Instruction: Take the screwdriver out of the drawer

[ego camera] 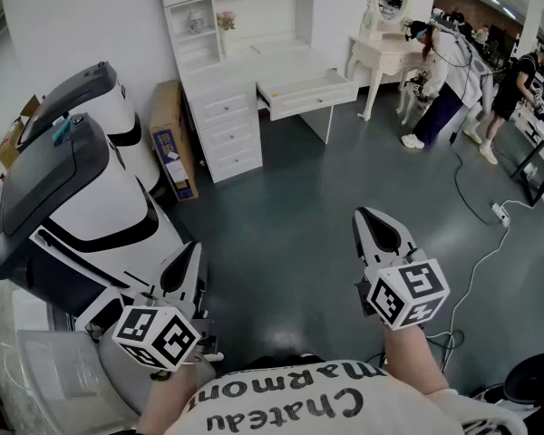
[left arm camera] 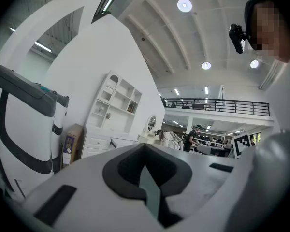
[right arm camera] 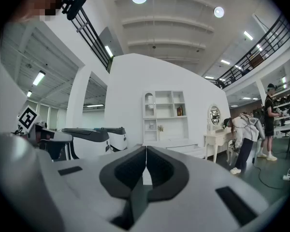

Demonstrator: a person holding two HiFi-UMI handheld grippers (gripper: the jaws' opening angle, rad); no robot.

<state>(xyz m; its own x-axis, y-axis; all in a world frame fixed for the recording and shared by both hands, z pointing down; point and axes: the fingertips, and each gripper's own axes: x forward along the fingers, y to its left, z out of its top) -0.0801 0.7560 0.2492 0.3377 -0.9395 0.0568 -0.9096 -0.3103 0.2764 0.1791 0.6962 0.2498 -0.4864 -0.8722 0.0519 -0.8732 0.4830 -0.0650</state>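
A white desk (ego camera: 245, 80) with shelves stands against the far wall, across the dark floor. Its wide drawer (ego camera: 310, 93) is pulled open; no screwdriver shows in any view. My left gripper (ego camera: 192, 250) is held low at the left, level, jaws together and empty. My right gripper (ego camera: 370, 216) is at the right, also level, shut on nothing. Both are far short of the desk. The desk (right arm camera: 165, 140) and drawer (right arm camera: 189, 151) lie just beyond the closed tips (right arm camera: 146, 149) in the right gripper view. In the left gripper view the desk (left arm camera: 100, 140) lies left of the tips (left arm camera: 145, 146).
Large white-and-black machines (ego camera: 72, 198) stand close on my left, with a cardboard box (ego camera: 172, 148) leaning beside the desk. A white dressing table (ego camera: 385, 57) and people (ego camera: 449, 71) are at the far right. A cable and power strip (ego camera: 500, 213) lie on the floor.
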